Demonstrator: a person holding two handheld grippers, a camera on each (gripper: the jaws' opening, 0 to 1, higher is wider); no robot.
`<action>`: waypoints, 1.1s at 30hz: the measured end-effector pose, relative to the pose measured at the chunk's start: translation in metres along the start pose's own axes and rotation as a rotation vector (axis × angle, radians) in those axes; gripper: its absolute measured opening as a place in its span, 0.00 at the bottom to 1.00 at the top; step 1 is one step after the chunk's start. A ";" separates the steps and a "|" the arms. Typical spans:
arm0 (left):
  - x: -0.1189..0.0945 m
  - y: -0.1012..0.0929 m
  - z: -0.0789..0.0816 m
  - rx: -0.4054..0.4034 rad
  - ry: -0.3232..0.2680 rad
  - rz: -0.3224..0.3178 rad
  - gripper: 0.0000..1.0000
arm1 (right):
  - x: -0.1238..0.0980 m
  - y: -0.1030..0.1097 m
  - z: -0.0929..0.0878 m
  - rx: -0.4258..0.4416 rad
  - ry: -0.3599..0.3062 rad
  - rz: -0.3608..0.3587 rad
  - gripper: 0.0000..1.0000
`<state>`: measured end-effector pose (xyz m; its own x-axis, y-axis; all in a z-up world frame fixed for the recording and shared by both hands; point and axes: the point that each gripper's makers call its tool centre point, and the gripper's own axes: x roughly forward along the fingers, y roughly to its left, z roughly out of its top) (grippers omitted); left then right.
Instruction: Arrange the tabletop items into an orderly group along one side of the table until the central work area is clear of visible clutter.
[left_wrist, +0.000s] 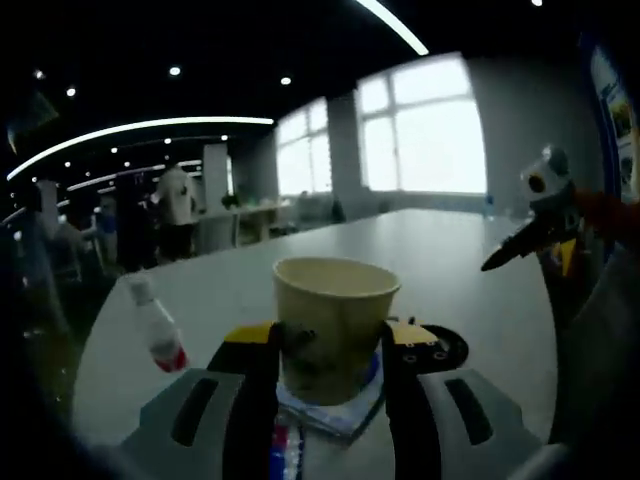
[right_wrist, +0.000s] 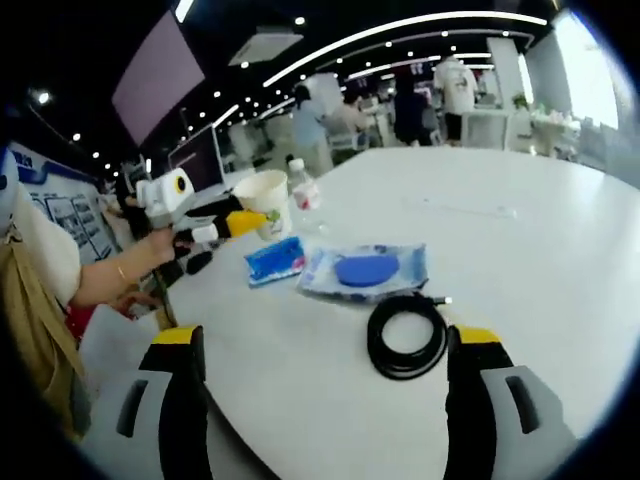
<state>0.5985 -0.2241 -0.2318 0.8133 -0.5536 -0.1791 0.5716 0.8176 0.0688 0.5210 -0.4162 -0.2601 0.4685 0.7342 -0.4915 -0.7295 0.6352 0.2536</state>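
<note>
A beige paper cup (left_wrist: 335, 290) stands between the jaws of my left gripper (left_wrist: 330, 340), which is shut on its sides. In the right gripper view the same cup (right_wrist: 265, 200) sits at the table's far left with the left gripper (right_wrist: 228, 226) on it, held by a person's hand (right_wrist: 150, 250). My right gripper (right_wrist: 328, 340) is open wide above the table. A coiled black cable (right_wrist: 407, 335) lies just ahead of its right jaw. Beyond it lie a clear packet with a blue disc (right_wrist: 365, 270) and a small blue packet (right_wrist: 275, 260).
A small plastic bottle (left_wrist: 155, 335) with a red label lies on its side left of the cup, by the white table's edge (left_wrist: 100, 380). The right gripper (left_wrist: 520, 240) hangs at the right. People and desks stand far behind. Open tabletop (right_wrist: 520, 230) stretches to the right.
</note>
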 end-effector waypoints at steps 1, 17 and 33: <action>0.002 0.003 -0.001 0.000 0.001 0.004 0.39 | 0.000 -0.001 -0.001 0.002 0.000 0.000 0.99; 0.038 0.053 -0.017 -0.052 -0.002 0.118 0.39 | 0.010 -0.018 -0.014 0.007 0.055 -0.036 0.99; 0.078 0.094 -0.046 -0.153 -0.012 0.204 0.39 | 0.025 -0.020 -0.031 0.018 0.097 -0.023 0.99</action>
<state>0.7110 -0.1829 -0.2840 0.9118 -0.3758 -0.1653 0.3732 0.9265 -0.0476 0.5316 -0.4179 -0.3032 0.4341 0.6933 -0.5752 -0.7095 0.6566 0.2559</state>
